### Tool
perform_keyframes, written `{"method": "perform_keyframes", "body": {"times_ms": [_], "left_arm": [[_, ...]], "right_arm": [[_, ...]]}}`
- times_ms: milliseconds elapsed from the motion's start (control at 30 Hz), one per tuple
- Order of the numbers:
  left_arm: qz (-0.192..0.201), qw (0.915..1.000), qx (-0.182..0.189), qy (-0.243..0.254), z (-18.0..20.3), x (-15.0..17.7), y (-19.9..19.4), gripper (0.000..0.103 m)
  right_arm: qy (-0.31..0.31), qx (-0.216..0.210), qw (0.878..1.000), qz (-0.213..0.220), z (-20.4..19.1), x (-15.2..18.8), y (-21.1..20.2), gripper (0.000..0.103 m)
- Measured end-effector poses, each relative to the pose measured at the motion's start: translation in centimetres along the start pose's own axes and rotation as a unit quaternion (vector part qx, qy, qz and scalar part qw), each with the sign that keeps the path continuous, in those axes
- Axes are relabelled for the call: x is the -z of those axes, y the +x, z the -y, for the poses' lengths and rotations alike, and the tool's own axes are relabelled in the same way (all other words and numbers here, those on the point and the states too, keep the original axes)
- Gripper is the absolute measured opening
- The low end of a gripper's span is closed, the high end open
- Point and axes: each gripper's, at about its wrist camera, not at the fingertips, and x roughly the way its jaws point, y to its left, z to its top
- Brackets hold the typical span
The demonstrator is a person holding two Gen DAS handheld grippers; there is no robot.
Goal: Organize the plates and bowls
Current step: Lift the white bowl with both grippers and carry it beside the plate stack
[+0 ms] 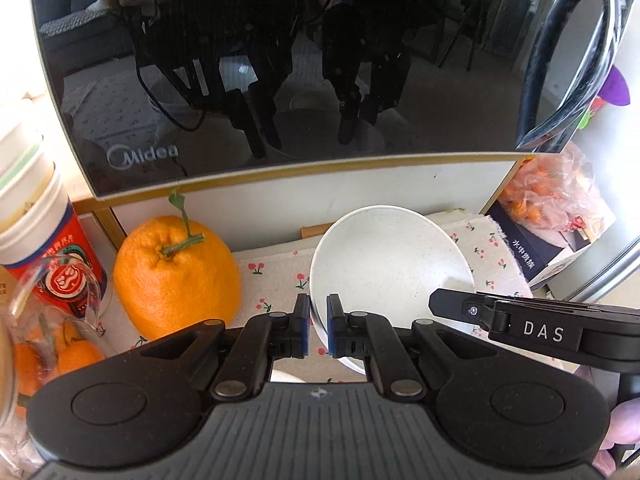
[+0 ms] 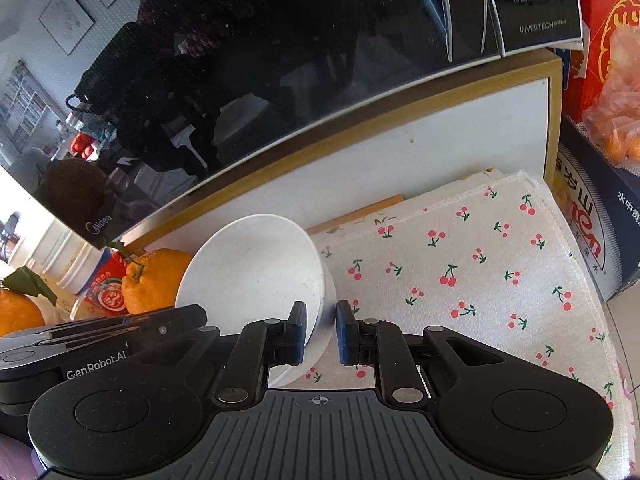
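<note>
A white speckled bowl point(image 1: 384, 264) is tilted above a cherry-print cloth point(image 1: 280, 276), below the microwave. My left gripper point(image 1: 318, 326) is shut on the bowl's left rim, which sits between its blue pads. My right gripper point(image 2: 322, 330) straddles the opposite rim of the bowl point(image 2: 256, 264), its left pad against the wall, its right pad slightly off; its jaws are narrow. The right gripper's body also shows in the left wrist view point(image 1: 520, 328). No plates are in view.
A black Midea microwave point(image 1: 280, 60) stands on a white shelf just behind. A large orange point(image 1: 176, 276) and stacked paper cups point(image 1: 36, 216) sit left of the bowl. Boxes and a bag of small oranges point(image 2: 612, 128) stand at the right. The cloth point(image 2: 460, 264) stretches right.
</note>
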Motion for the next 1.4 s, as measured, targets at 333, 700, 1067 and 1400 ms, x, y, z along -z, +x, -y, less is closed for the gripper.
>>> {"method": "perform_keyframes", "body": {"times_ms": [333, 700, 1067, 1400], "left_arm": [[0.022, 0.9997, 0.003, 0.008, 1.2, 0.3, -4.7, 0.006], [0.043, 0.9990, 0.009, 0.006, 2.6, 2.9, -9.3, 0.006], [0.052, 0.9979, -0.013, 0.035, 5.7, 7.8, -13.0, 0.006], [0.028, 0.9985, -0.002, 0.046, 8.0, 12.3, -13.2, 0.007]], "right_arm": [[-0.022, 0.002, 1.000, 0.018, -2.0, -0.1, -5.3, 0.016], [-0.042, 0.000, 0.999, 0.019, -3.3, 2.2, -11.0, 0.016], [-0.047, -0.007, 0.999, -0.015, -2.1, 7.1, -15.0, 0.016], [-0.051, 0.007, 0.997, -0.058, 0.7, 12.0, -16.8, 0.016]]}}
